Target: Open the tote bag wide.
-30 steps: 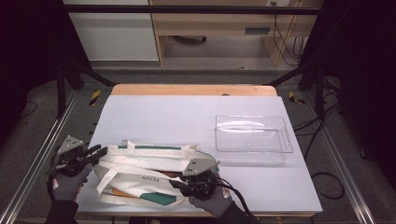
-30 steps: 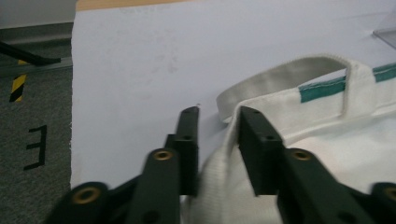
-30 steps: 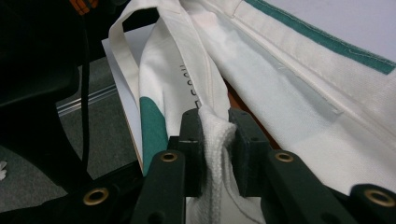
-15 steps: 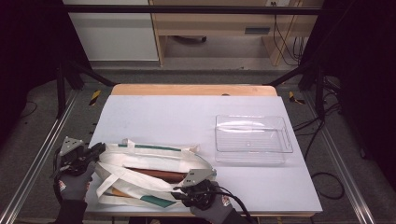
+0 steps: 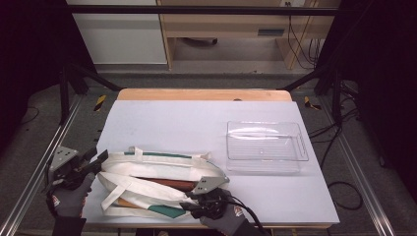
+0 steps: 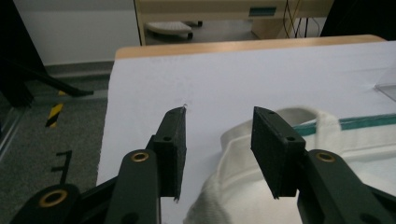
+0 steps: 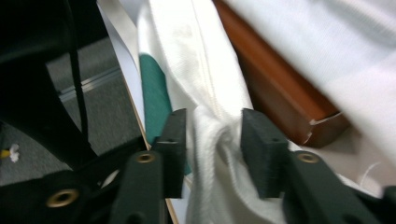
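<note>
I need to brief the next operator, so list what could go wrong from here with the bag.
1. The right gripper has just been opening, with the tote bag cloth bunched loosely between its jaws; the cloth may slip out.
2. The left gripper has also been opening beside the bag's rim, so the mouth may sag shut over the brown box.
3. The bag lies at the table edge; a tug could drag it off.

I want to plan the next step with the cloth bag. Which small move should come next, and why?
Probably close the right tool on the fold of the tote bag between its jaws. Both tools' jaws have just been opening; the left tool stands open beside the bag's edge, and the brown box lies inside the bag's open mouth.
</note>
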The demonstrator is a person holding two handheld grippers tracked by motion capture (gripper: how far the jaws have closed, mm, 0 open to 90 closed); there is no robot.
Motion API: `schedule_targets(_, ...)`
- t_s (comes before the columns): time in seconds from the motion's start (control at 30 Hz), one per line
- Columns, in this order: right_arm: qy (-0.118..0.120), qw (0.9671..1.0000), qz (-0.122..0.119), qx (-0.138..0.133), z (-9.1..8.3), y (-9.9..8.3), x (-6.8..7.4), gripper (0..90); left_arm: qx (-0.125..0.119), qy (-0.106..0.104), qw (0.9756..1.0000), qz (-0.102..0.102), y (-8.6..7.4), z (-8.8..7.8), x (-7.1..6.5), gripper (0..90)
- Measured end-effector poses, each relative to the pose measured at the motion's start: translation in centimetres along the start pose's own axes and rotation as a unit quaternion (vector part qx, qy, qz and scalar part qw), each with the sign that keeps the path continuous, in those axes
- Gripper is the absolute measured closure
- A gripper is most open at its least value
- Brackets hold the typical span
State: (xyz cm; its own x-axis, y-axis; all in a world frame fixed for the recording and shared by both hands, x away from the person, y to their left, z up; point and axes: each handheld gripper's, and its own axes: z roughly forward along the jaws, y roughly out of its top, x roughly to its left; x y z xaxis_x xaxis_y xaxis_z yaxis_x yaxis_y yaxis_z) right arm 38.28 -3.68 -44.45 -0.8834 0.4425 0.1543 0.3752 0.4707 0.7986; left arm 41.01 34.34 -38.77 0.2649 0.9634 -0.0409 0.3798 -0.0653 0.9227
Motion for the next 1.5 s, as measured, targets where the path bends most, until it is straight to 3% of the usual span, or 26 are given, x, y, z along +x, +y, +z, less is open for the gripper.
schedule_targets(0.07,-0.005,0.9999,-0.003,-0.015,-1.0,0.5,0.0,54.7,-0.011,0.000,0.9999,0.006,0.5,-0.7,-0.3,54.1)
schedule_targets(0.2,-0.013,0.9983,0.004,-0.057,-3.5,1.4,-0.4,55.4,-0.029,-0.014,0.9994,0.010,1.4,-1.9,-1.0,54.7)
schedule_targets(0.33,-0.040,0.9957,0.017,-0.082,-5.2,1.7,-1.4,67.0,-0.031,-0.038,0.9987,0.018,1.6,-2.4,-2.3,60.3)
schedule_targets(0.5,-0.074,0.9943,0.030,-0.070,-5.0,1.1,-2.4,83.2,-0.001,-0.061,0.9965,0.058,1.2,-1.7,-4.8,69.2)
schedule_targets(0.67,-0.083,0.9944,0.038,-0.052,-4.3,0.7,-2.8,88.6,0.026,-0.089,0.9926,0.079,0.5,-0.9,-6.5,79.5)
schedule_targets(0.9,-0.079,0.9953,0.035,-0.044,-3.7,0.5,-2.7,89.0,0.081,-0.130,0.9828,0.103,-0.7,-0.1,-8.7,89.3)
schedule_targets(1.2,-0.073,0.9967,0.031,-0.014,-2.6,-0.1,-2.2,88.0,0.137,-0.135,0.9750,0.111,-3.4,-0.1,-8.6,89.0)
schedule_targets(1.5,-0.072,0.9969,0.033,0.002,-2.2,-0.7,-2.1,88.1,0.161,-0.133,0.9721,0.109,-4.4,-0.1,-8.4,89.1)
